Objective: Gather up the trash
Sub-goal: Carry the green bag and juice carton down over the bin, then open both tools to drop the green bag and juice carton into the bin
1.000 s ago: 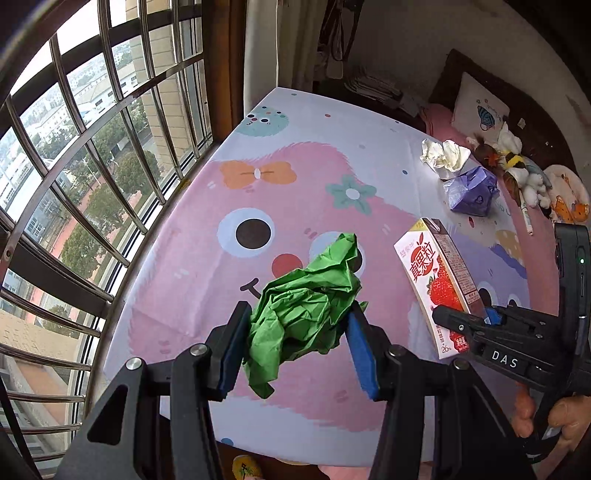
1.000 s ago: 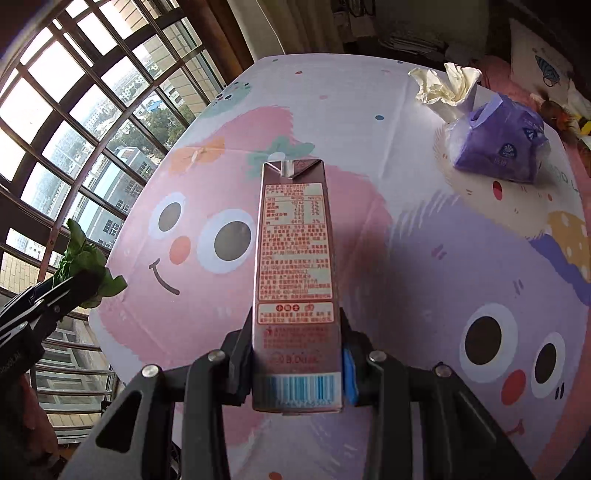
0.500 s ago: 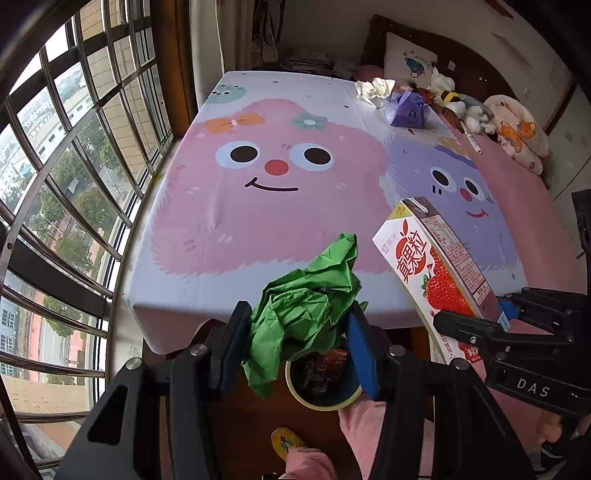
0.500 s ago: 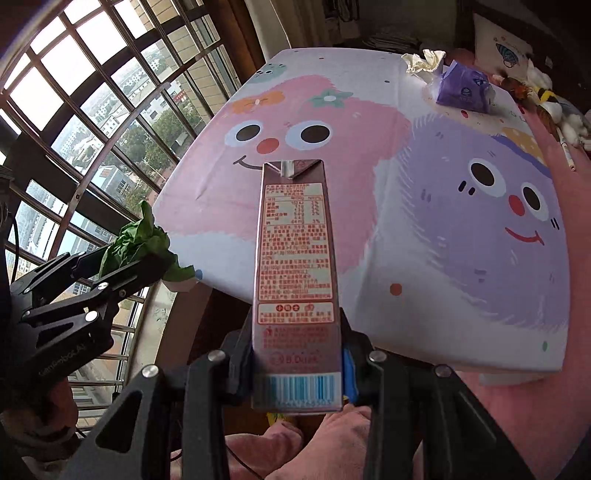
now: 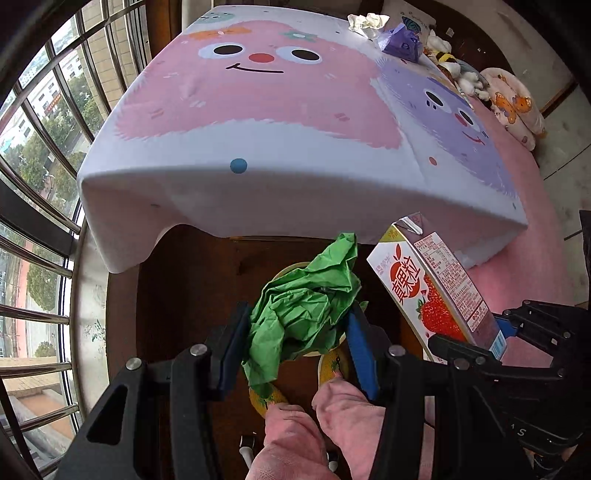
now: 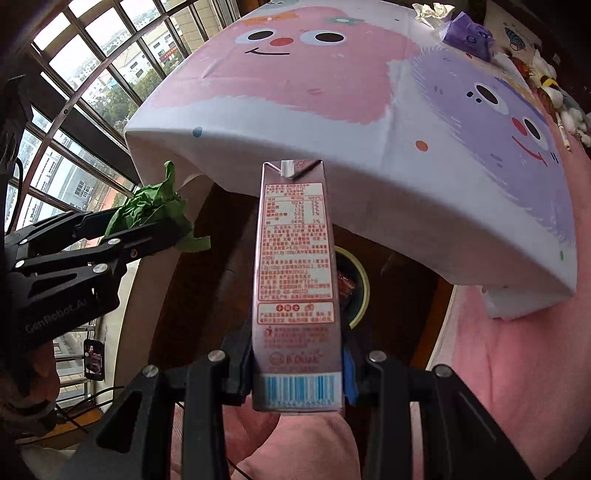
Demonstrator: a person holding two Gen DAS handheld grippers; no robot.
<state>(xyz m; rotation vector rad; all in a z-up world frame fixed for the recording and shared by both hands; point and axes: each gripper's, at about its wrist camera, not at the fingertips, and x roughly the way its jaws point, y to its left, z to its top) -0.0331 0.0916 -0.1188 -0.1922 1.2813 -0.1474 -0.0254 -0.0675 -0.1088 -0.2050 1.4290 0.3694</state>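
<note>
My left gripper (image 5: 295, 332) is shut on a crumpled green paper (image 5: 306, 306), held over a yellow-rimmed bin on the floor whose rim (image 5: 291, 266) peeks out behind it. My right gripper (image 6: 297, 354) is shut on a strawberry drink carton (image 6: 295, 280), upright between the blue pads, just above and left of the same bin (image 6: 364, 291), which holds some wrappers. In the left wrist view the carton (image 5: 436, 291) and right gripper (image 5: 476, 343) hang to the right. The right wrist view shows the left gripper (image 6: 177, 225) with the green paper (image 6: 151, 206) at the left.
A table with a cartoon-face cloth (image 5: 280, 122) juts over the bin. At its far end lie a white crumpled tissue (image 5: 367, 24) and a purple tissue pack (image 5: 402, 38). Window bars (image 5: 40, 155) stand on the left. A person's pink-trousered knees (image 5: 325, 424) are below.
Both grippers have pulled back from over the table and sunk beyond its near edge, tilting downward. The floor bin has come into view under them. Both grips are unchanged.
</note>
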